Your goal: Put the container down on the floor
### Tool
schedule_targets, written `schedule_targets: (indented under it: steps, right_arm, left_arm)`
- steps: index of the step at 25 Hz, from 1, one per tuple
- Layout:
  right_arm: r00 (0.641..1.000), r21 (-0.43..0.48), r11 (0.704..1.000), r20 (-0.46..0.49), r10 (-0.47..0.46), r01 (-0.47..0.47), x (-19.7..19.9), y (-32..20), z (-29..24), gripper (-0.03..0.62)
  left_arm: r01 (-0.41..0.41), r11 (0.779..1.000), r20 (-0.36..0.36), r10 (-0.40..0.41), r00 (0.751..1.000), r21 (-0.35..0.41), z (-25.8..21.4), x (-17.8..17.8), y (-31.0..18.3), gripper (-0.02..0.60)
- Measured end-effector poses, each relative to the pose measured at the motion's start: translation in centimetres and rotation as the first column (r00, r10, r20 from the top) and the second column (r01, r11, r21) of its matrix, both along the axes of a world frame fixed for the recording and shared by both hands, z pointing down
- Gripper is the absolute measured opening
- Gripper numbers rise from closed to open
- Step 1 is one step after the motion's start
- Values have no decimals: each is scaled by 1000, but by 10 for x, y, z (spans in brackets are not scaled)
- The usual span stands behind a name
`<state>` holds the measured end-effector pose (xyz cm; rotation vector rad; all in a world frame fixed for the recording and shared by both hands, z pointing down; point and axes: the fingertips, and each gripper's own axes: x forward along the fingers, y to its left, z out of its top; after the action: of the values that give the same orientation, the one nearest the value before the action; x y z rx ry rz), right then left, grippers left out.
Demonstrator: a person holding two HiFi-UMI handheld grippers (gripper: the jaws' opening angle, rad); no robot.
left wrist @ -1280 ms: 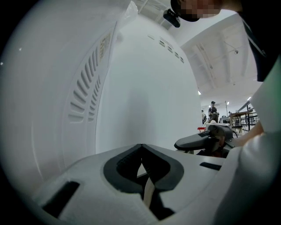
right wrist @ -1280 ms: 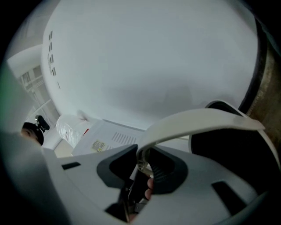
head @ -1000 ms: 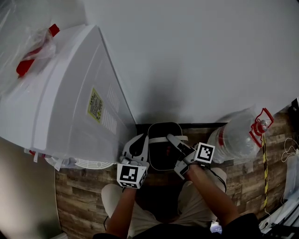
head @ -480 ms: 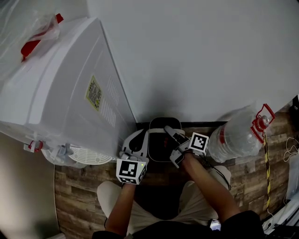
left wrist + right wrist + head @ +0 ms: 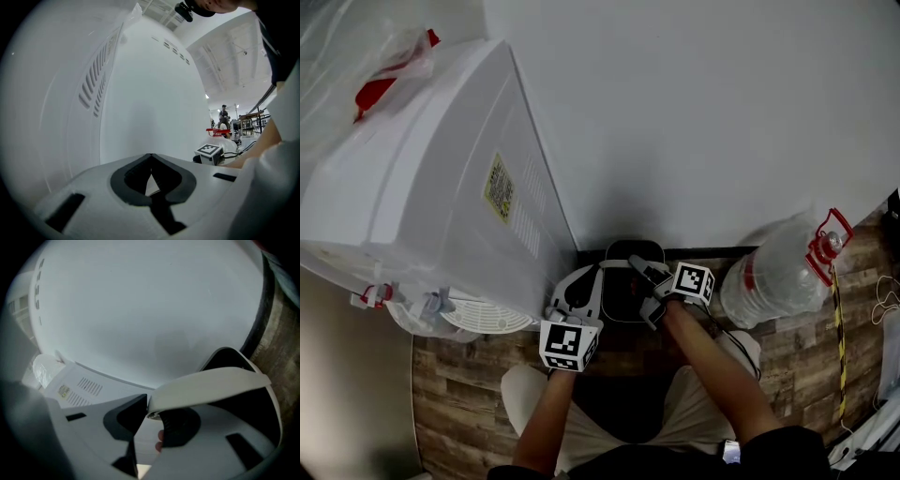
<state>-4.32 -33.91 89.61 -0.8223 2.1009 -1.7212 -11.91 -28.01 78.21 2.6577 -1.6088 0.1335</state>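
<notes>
As the right gripper's [image 5: 652, 284] fingers [image 5: 125, 416] pinch the white rim of the black plastic container [image 5: 619, 296] beside the tall white appliance [image 5: 441, 187], the wood-plank floor [image 5: 806, 361] waits directly below; the left gripper's [image 5: 150, 157] fingers meet, empty.

Wood-plank floor [image 5: 469, 394] under a tall white appliance [image 5: 441, 187] at left, a clear water jug [image 5: 773, 277] at right.

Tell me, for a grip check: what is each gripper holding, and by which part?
Right gripper: the black container, jaws on the white band across its top. Left gripper: nothing, jaws shut.
</notes>
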Motion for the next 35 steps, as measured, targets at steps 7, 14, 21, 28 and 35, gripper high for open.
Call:
schedule_targets:
  steps: [7, 14, 21, 28, 35]
  right_arm:
    - [999, -46, 999, -32, 14, -16, 11, -8, 23, 91]
    - [1000, -50, 999, -16, 14, -15, 20, -12, 25, 91]
    - [995, -87, 992, 11, 98, -97, 37, -27, 30, 91]
    - [983, -139, 976, 54, 175, -166, 48, -40, 36, 91]
    - [976, -165, 968, 74, 205, -191, 53, -49, 39, 91]
  left_arm:
    - [-8, 1000, -6, 8, 1000, 7, 0, 4, -3, 18]
    - [-11, 1000, -34, 10, 999, -16, 11, 12, -2, 18]
    - [-7, 1000, -40, 6, 999, -30, 17, 11, -3, 18]
    - [1, 999, -48, -3, 999, -48, 23, 8, -5, 18]
    - [-4, 999, -47, 2, 999, -51, 26, 12, -6, 18]
